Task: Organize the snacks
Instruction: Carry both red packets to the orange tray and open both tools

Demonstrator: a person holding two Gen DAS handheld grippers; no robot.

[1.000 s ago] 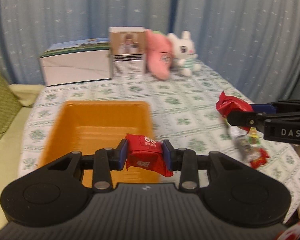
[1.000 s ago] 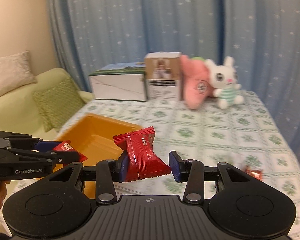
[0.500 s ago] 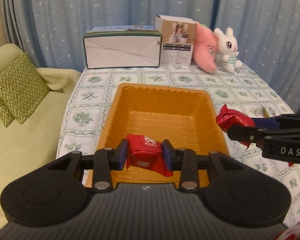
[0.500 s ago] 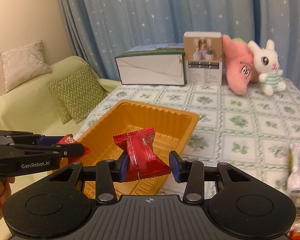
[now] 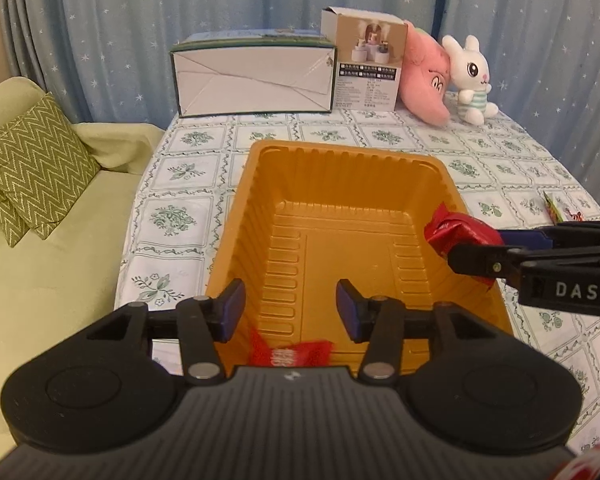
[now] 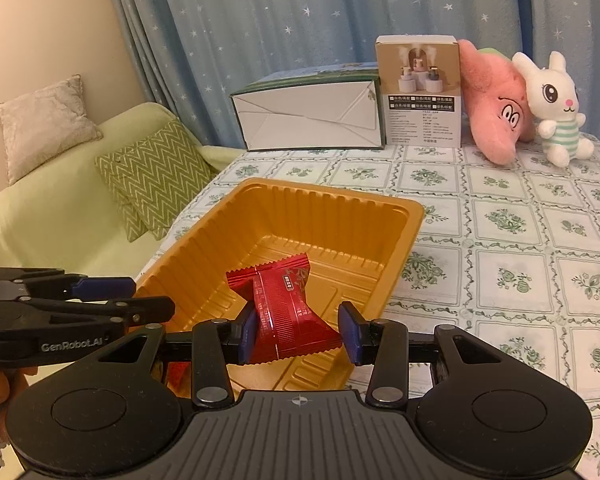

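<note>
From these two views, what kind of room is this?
Probably a home living room: a green sofa with cushions beside a table under a floral cloth, starry blue curtains behind, plush toys on the table.
</note>
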